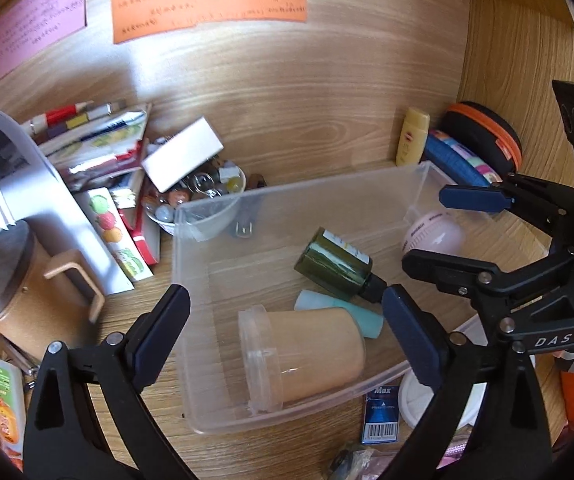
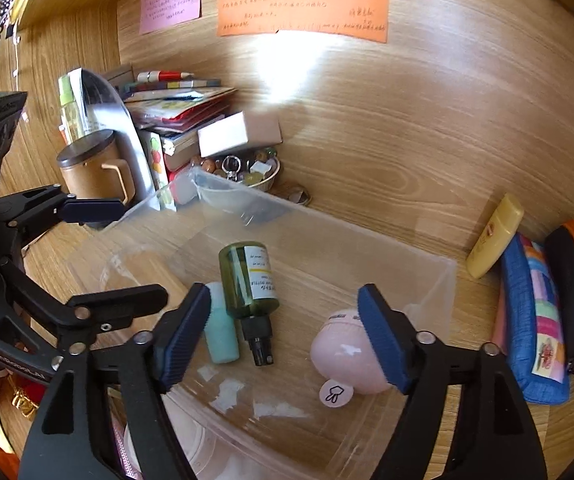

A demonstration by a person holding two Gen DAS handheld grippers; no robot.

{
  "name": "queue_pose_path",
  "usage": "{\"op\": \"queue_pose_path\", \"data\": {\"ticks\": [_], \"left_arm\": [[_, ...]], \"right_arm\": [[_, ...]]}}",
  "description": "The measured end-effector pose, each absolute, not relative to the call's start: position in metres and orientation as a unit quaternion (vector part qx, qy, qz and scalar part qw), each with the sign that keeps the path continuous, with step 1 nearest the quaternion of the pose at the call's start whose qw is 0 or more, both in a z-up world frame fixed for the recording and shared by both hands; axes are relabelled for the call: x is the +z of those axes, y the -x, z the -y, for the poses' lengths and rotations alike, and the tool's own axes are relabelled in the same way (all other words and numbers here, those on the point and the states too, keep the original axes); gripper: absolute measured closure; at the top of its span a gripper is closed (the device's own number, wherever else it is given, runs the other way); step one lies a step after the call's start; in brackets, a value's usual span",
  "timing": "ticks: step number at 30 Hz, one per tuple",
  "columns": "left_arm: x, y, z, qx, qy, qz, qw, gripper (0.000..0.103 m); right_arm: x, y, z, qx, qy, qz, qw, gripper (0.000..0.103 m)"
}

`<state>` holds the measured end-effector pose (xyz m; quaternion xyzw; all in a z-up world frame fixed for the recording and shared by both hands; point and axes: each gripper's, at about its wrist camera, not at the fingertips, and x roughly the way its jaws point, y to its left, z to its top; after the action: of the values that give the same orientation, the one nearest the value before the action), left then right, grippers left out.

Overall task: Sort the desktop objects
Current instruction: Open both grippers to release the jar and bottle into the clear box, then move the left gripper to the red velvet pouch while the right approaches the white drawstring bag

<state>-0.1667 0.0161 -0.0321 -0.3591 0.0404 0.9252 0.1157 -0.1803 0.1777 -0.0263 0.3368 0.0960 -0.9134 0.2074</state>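
Clear plastic bin [image 1: 191,320] on wood-grain desk [image 1: 307,120], paper notes [image 1: 207,4] on the back wall. Inside: dark green spray bottle [image 2: 249,276] lying flat mid-bin, nozzle toward the near edge; teal tube [image 2: 221,332] alongside; pink ball [image 2: 347,356]; tan jar [image 1: 307,356]. Left gripper [image 1: 287,344] and right gripper [image 2: 283,336] both spread, empty.

Both wrist views look down at close range into the clear bin [image 1: 287,216] on the table [image 1: 307,120]. The left looks from its left-front, the right from its right-front. They share the green bottle [image 1: 333,268] [image 2: 249,280] and the wall's orange note [image 1: 207,4] [image 2: 303,10].
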Motion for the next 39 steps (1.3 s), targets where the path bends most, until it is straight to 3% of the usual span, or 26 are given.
{"op": "queue_pose_path", "data": {"ticks": [5,7,14,26,39], "left_arm": [[-0.015,0.158,-0.012,0.932,0.342,-0.031,0.117,0.004],[-0.008,0.153,-0.010,0.936,0.333,-0.034,0.112,0.004],[0.011,0.131,-0.010,0.948,0.303,-0.047,0.081,0.003],[0.007,0.086,-0.003,0.951,0.299,-0.054,0.060,0.001],[-0.046,0.052,0.037,0.928,0.372,-0.002,0.027,0.001]], "right_arm": [[-0.014,0.170,-0.177,-0.917,-0.329,-0.112,0.195,0.026],[-0.008,0.161,-0.178,-0.921,-0.319,-0.123,0.187,0.019],[0.010,0.128,-0.186,-0.934,-0.286,-0.147,0.153,0.009],[0.004,0.081,-0.232,-0.941,-0.304,-0.109,0.102,0.009],[-0.028,0.055,-0.238,-0.930,-0.342,-0.087,0.099,0.008]]}}
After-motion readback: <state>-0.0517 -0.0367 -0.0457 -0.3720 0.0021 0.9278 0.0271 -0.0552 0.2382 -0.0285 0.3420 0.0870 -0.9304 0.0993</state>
